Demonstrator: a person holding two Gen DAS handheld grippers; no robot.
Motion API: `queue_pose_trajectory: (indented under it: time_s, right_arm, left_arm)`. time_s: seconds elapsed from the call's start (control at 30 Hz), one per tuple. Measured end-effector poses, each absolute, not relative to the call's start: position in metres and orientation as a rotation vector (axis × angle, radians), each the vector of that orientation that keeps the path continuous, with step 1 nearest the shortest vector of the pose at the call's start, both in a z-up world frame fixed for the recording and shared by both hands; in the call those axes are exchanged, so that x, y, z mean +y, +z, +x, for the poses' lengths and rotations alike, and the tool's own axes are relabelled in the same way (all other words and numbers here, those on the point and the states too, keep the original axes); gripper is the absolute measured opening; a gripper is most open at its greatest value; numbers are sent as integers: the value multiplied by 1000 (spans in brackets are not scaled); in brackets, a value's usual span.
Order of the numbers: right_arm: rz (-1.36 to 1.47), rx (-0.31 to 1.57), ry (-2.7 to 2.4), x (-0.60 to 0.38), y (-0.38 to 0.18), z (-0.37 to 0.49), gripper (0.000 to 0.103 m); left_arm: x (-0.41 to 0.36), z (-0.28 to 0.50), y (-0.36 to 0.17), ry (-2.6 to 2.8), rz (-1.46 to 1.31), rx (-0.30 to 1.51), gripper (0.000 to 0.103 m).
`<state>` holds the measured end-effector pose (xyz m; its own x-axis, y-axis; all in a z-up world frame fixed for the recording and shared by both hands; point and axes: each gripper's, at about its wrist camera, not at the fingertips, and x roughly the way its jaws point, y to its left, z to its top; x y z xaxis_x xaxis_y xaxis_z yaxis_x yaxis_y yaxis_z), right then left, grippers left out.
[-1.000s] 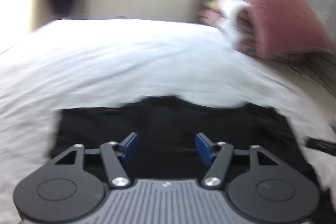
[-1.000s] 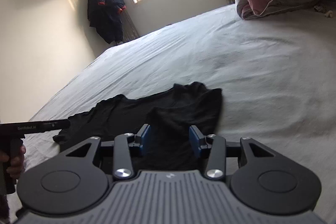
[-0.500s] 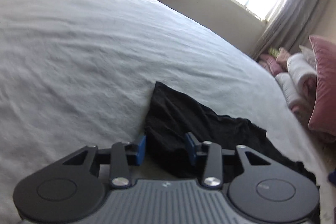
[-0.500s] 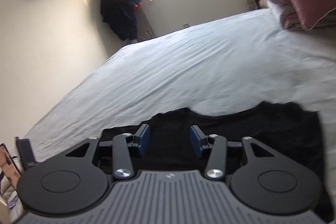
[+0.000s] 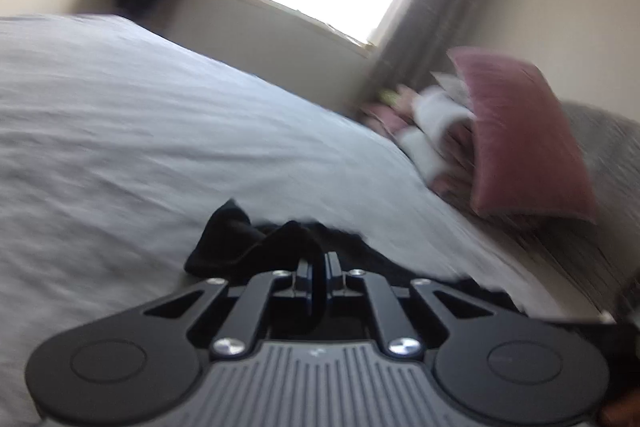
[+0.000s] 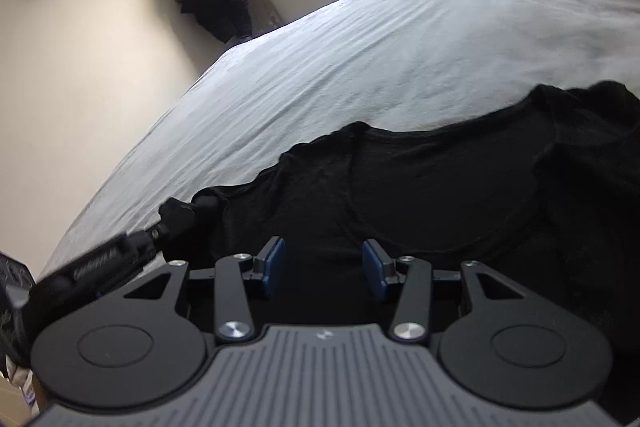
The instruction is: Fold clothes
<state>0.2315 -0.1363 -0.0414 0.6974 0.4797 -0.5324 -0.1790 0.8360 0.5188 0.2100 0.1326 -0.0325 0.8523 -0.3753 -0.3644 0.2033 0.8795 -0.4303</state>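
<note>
L gripper (image 5: 318,267) pinching black T-shirt (image 6: 460,195) sleeve; R gripper (image 6: 324,269) hovering agape; fabric soft, limp, so grab edges.

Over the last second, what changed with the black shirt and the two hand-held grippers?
The left hand-held gripper went from wide open above the flat black shirt to shut on a bunched fold at its edge, lifting the cloth into a peak. The right hand-held gripper slid sideways over the shirt, jaws open with nothing pinched. The shirt is on the white bed as before; the pink pillow is unmoved.
</note>
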Motion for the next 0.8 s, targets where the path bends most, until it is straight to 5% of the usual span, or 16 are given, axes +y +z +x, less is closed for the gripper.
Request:
queue_pose_trajectory:
  time_s: [0.1, 0.23, 0.43, 0.5, 0.8]
  right_arm:
    - [463, 722, 378, -137, -47, 233, 48]
    - [434, 719, 381, -133, -48, 231, 48]
    - [335, 653, 390, -119, -35, 223, 47]
    - [290, 629, 405, -106, -28, 221, 44]
    - [-13, 559, 455, -32, -17, 239, 44]
  left_arm:
    - [112, 216, -41, -419, -354, 590, 10]
    - [114, 210, -29, -415, -306, 596, 33]
    - [155, 206, -24, -286, -369, 585, 31]
    - [166, 210, -31, -236, -398, 611, 22]
    - [167, 213, -44, -216, -343, 674, 21]
